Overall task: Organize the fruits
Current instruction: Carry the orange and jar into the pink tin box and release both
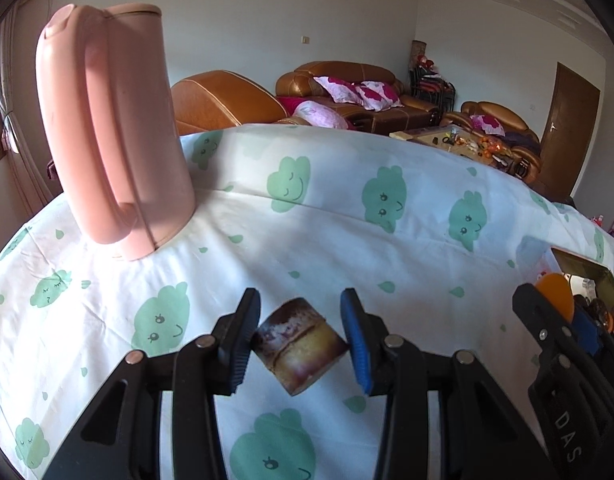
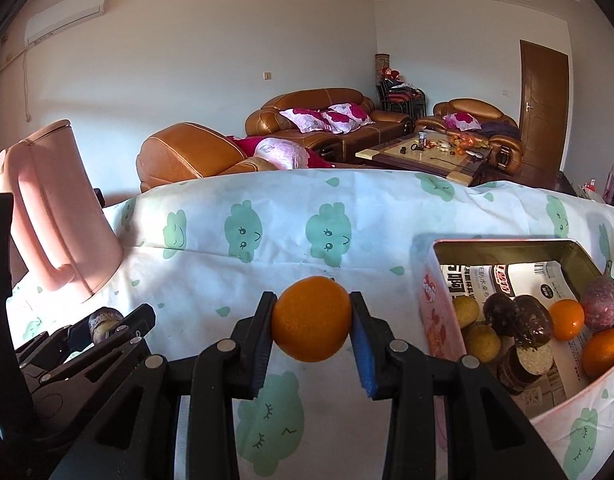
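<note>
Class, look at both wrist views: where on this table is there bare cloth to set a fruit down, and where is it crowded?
Free: the wide stretch of tablecloth between the pink kettle and the tin box, and the cloth below the held orange. Crowded: inside the box, where fruits cover most of its floor, and the near edge, taken up by both grippers.

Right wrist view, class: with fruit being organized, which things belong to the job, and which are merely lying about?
Belong:
- round orange fruit in the right tool
- brown cut cane-like piece in the left tool
- open rectangular tin holding fruit

Lying about:
- pink plastic kettle
- cloud-print white tablecloth
</note>
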